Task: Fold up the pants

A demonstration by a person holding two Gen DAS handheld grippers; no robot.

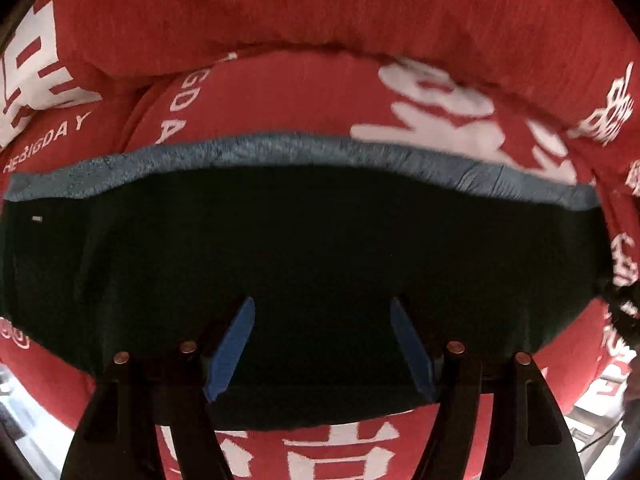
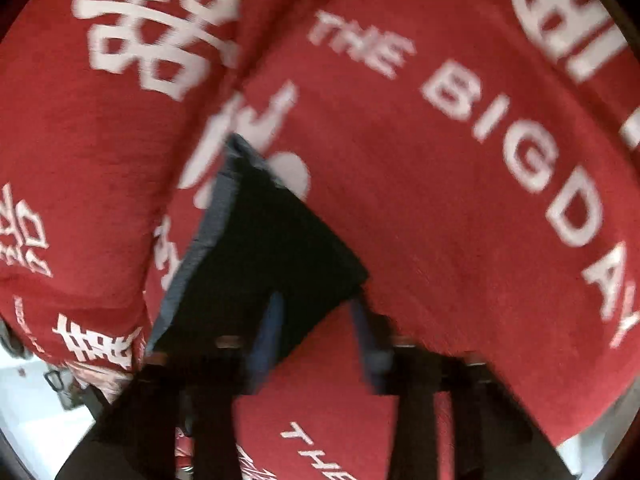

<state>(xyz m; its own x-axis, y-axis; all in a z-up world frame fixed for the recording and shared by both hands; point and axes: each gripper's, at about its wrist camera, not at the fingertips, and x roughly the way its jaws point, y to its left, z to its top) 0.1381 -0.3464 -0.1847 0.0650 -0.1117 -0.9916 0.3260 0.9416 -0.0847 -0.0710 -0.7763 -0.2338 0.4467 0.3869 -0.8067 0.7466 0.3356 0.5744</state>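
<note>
The dark pants [image 1: 300, 248] lie folded flat on a red blanket [image 1: 280, 12] printed with white lettering. A blue-grey edge [image 1: 280, 148] runs along their far side. My left gripper [image 1: 322, 340] points down over the near half of the pants, open, its blue pads [image 1: 232, 348] apart and nothing between them. In the blurred right wrist view the pants [image 2: 272, 248] form a dark wedge. Their near corner reaches in between the spread fingers of my right gripper [image 2: 316, 304], which looks open.
The red blanket [image 2: 460, 220] covers the whole surface and bunches into a thick ridge [image 1: 360, 20] beyond the pants. Pale floor with small dark items [image 2: 28, 396] shows past the blanket's lower left edge.
</note>
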